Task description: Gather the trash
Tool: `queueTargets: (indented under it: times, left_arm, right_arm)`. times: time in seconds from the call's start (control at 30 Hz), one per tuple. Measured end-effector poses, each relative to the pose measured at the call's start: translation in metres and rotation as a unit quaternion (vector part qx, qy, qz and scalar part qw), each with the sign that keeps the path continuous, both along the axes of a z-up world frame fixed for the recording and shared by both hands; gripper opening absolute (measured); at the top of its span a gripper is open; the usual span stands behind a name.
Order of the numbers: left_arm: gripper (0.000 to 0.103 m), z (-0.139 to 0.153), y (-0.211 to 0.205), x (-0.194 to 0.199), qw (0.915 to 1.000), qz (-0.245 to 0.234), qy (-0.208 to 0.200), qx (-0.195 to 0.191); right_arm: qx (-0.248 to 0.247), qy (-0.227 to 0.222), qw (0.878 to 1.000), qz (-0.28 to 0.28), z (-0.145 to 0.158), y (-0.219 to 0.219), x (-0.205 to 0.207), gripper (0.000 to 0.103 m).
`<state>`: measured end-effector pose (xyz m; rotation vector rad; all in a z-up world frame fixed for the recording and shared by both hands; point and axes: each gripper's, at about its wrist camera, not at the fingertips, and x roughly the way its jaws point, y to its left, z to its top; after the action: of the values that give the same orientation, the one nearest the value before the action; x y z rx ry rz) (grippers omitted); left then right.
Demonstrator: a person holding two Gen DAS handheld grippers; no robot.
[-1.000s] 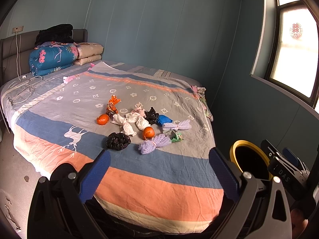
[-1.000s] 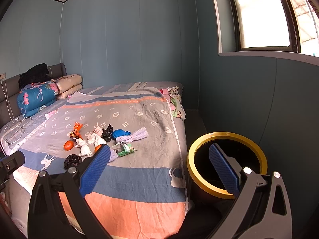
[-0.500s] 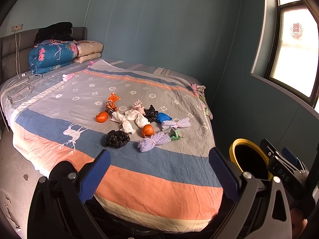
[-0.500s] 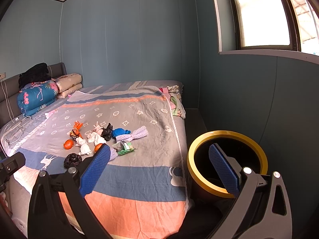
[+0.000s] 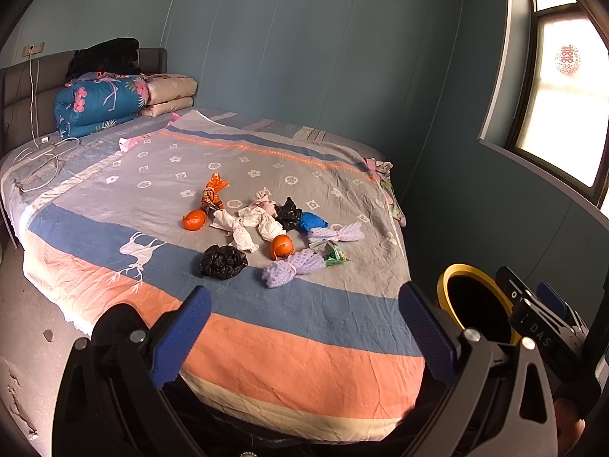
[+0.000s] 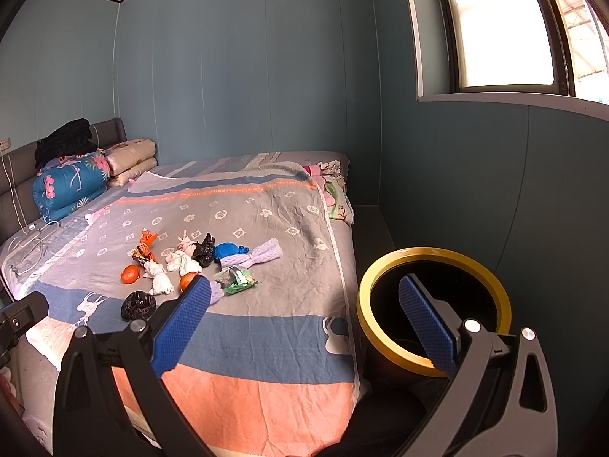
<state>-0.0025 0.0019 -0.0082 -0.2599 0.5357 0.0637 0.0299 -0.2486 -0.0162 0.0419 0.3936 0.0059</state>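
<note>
A heap of trash lies mid-bed: a black crumpled bag [image 5: 222,262], two orange peels [image 5: 282,246], white tissues [image 5: 243,224], a lilac foam net [image 5: 293,272], a green wrapper [image 5: 335,255] and an orange wrapper [image 5: 213,194]. The same heap shows in the right wrist view around the white tissues [image 6: 163,276]. A black bin with a yellow rim [image 6: 434,304] stands on the floor right of the bed, also seen as the bin [image 5: 472,304]. My left gripper [image 5: 304,333] is open at the bed's foot, well short of the trash. My right gripper [image 6: 304,321] is open, its right finger in front of the bin.
The striped bedspread [image 5: 304,327] covers the bed. Folded quilts and pillows [image 5: 99,103] are stacked at the headboard, with white cables [image 5: 42,160] nearby. Blue walls and a window ledge [image 6: 514,99] close the right side. Bare floor [image 5: 26,304] lies left of the bed.
Both views have drawn back slightly from the bed; the trash heap looks a little smaller and farther. Both grippers stay open and nothing on the bed has moved.
</note>
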Motion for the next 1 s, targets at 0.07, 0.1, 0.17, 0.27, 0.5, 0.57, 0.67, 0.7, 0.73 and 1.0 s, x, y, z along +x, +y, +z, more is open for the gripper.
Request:
queueTargets:
  times: [0.07, 0.1, 0.17, 0.27, 0.5, 0.57, 0.67, 0.7, 0.73, 1.0]
  left_arm:
    - [0.095, 0.0003, 0.0005, 0.0004, 1.0, -0.001, 0.0, -0.001]
    - [0.095, 0.0002, 0.0003, 0.0004, 1.0, -0.001, 0.001, -0.001]
    - [0.095, -0.0001, 0.0005, 0.0005, 1.0, -0.001, 0.001, -0.001]
    - [0.095, -0.0007, 0.0004, 0.0005, 1.0, 0.0, 0.002, -0.002]
    - [0.095, -0.0011, 0.0, 0.0006, 1.0, -0.001, 0.002, -0.002]
    - [0.095, -0.0009, 0.0001, 0.0008, 1.0, -0.001, 0.003, -0.002]
    - [0.095, -0.0015, -0.0003, 0.0004, 1.0, -0.001, 0.004, -0.003]
    - [0.095, -0.0014, -0.0006, 0.0006, 1.0, -0.001, 0.004, -0.004]
    - [0.095, -0.0012, -0.0009, 0.0006, 1.0, -0.001, 0.005, -0.004]
    - [0.095, -0.0016, -0.0012, 0.0002, 1.0, -0.001, 0.005, -0.004]
  right_arm:
    - [0.0, 0.001, 1.0, 0.0, -0.0003, -0.0002, 0.0013, 0.095]
    - [0.0, 0.002, 1.0, 0.0, -0.0007, 0.0, 0.001, 0.095]
    - [0.0, 0.002, 1.0, 0.0, -0.0007, -0.0008, 0.0013, 0.095]
    - [0.0, 0.003, 1.0, 0.0, -0.0005, -0.0008, 0.0019, 0.095]
    - [0.0, 0.004, 1.0, 0.0, -0.0015, -0.0006, 0.0034, 0.095]
    - [0.0, 0.004, 1.0, 0.0, -0.0004, -0.0008, 0.0044, 0.095]
    - [-0.001, 0.005, 1.0, 0.001, -0.0002, -0.0008, 0.0044, 0.095]
    - [-0.001, 0.005, 1.0, 0.0, -0.0012, -0.0006, 0.0037, 0.095]
    - [-0.001, 0.006, 1.0, 0.0, -0.0009, -0.0003, 0.0043, 0.095]
    - [-0.001, 0.006, 1.0, 0.0, -0.0021, -0.0005, 0.004, 0.095]
